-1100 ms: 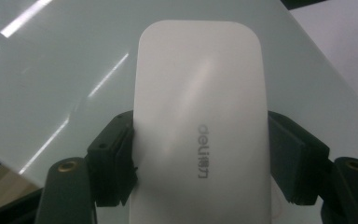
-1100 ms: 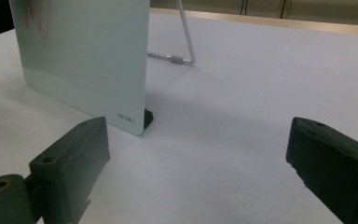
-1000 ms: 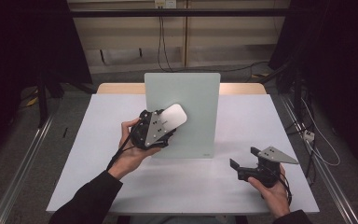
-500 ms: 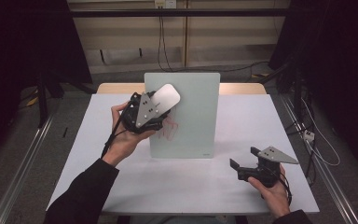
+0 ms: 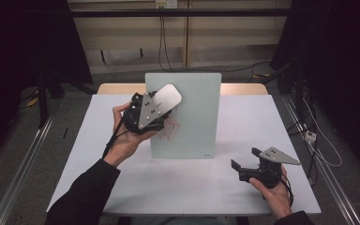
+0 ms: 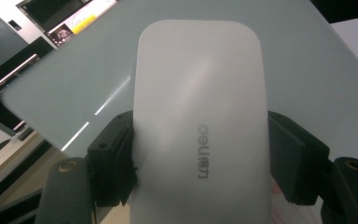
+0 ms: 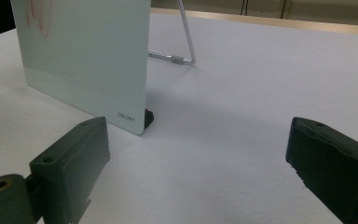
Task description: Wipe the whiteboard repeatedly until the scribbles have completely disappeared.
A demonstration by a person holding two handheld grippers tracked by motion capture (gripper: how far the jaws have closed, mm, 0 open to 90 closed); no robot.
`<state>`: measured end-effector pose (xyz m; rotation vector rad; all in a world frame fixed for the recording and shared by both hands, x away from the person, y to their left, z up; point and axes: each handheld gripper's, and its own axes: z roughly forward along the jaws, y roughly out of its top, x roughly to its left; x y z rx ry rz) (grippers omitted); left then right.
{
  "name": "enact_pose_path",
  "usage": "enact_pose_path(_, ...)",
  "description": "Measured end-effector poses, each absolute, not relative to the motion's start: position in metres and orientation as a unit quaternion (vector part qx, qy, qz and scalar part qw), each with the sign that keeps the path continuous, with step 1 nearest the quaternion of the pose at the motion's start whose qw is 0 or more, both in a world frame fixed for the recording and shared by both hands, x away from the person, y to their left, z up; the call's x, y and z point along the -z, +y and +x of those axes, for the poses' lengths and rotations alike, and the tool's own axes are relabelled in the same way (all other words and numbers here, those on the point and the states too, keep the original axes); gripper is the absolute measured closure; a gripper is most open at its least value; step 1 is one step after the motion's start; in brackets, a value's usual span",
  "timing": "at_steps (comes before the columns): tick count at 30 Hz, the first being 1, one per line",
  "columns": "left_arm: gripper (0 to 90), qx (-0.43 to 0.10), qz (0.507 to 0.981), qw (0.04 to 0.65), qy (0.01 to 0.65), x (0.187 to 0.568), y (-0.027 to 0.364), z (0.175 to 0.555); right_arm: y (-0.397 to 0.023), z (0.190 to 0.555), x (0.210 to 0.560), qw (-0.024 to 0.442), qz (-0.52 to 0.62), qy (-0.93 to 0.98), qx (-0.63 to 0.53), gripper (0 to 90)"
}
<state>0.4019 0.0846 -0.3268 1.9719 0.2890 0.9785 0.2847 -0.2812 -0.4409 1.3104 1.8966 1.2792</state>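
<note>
High view: left gripper (image 5: 161,104) clamps a white rounded plastic eraser block (image 5: 168,97), pressed against the upper left of an upright pale green glass writing board (image 5: 194,117) with red scribbles (image 5: 169,130); right gripper (image 5: 243,161) rests low on the white table (image 5: 243,117), well apart
Left gripper view: jaws squeeze the eraser block's (image 6: 198,126) sides
Right gripper view: jaws wide apart, empty; board's corner (image 7: 86,60) and wire stand (image 7: 184,39) ahead

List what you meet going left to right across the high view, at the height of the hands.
Left tool gripping the white eraser → upright glass drawing board with red scribbles → right tool, jaws open, resting on the white table.
</note>
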Motion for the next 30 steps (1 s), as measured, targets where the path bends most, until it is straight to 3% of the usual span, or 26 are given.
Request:
enact_pose_path(15,31.1,-0.353,0.829,0.427,0.084,0.368,0.068,0.383,-0.281,0.285,0.441,0.250,0.482,0.696,-0.470,5.9)
enact_pose_path(30,31.1,-0.368,0.815,0.437,0.097,0.332,0.073,0.399,-0.282,0.285,0.441,0.249,0.481,0.696,-0.472,5.9)
